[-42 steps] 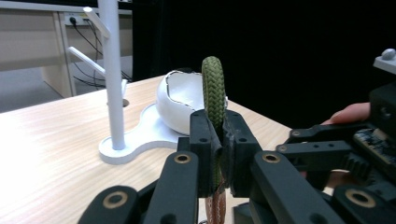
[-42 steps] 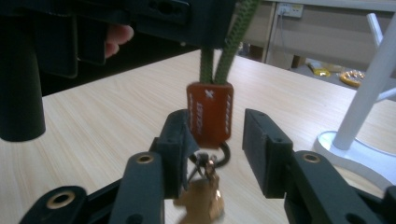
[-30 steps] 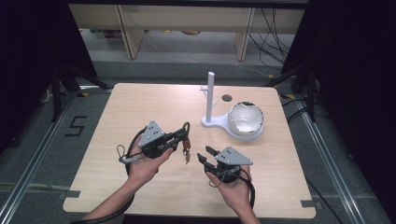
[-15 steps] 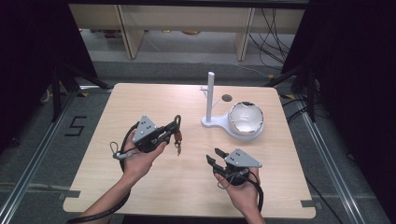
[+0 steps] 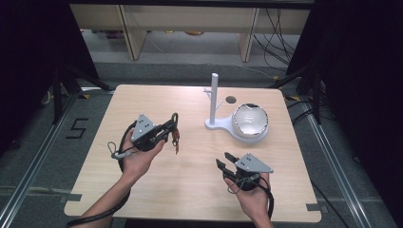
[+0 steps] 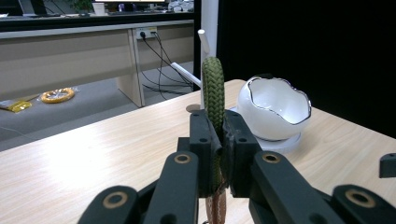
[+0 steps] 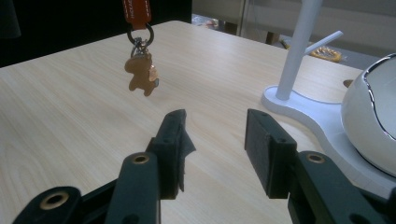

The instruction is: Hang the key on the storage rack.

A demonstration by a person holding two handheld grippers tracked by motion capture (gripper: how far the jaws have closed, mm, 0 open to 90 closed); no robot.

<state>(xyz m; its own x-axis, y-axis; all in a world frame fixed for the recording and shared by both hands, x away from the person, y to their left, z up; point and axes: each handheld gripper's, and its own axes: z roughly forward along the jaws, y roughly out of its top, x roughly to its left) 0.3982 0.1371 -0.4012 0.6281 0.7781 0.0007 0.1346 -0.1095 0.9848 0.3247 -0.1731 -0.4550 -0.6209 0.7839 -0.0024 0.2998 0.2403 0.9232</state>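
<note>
Left gripper (image 5: pixel 172 124), raised above the table in the left hand (image 5: pixel 138 156), jaws clamped together and pointing toward the far right. Right gripper (image 5: pixel 225 159), low in the right hand (image 5: pixel 252 197), jaws parted, nothing between them.

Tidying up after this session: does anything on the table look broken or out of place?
The white bowl on the stand has a jagged, eggshell-like rim; it may be styled, not broken. The keychain hangs from the left claw, off the table.
</note>
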